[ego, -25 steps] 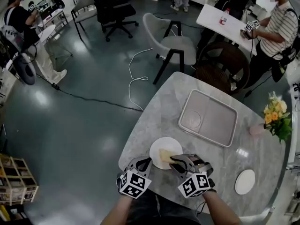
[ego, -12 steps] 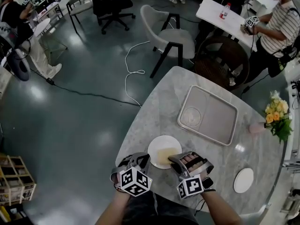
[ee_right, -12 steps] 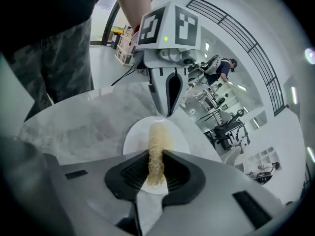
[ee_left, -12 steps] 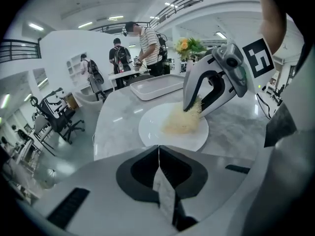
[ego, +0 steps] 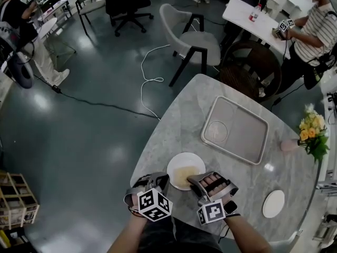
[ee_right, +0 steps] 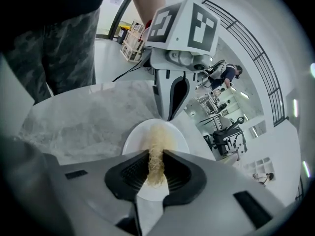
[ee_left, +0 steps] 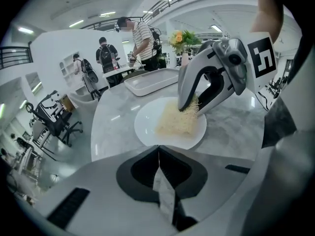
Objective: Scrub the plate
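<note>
Table (ego: 174, 125) is bearing a tray (ego: 247, 141) and, at the tray's 7 o'clock, a plate (ego: 177, 166). Right gripper (ego: 194, 180) is pinching a pad (ego: 187, 175) lying on the plate, long axis pointing toward 10 o'clock. Left gripper (ego: 161, 179), jaws pressed together and empty, is sitting just beside the plate's 8 o'clock rim.

My right gripper (ee_right: 156, 154) has its jaws pressed on a pale yellow, fibrous scrub pad (ee_right: 157, 139). The pad comes out from between them and lies on the white plate (ee_right: 134, 140). It covers the middle of the plate as a strip that runs toward the far rim. At that far rim stands the left gripper (ee_right: 169, 116), pointing down with its jaws together. I cannot tell if its tips touch the rim. Its marker cube (ee_right: 184, 23) sits high above the plate. Under the plate is a grey marble table (ee_right: 83, 117). Far beyond the plate, to the right, I see an office chair (ee_right: 224, 132).
</note>
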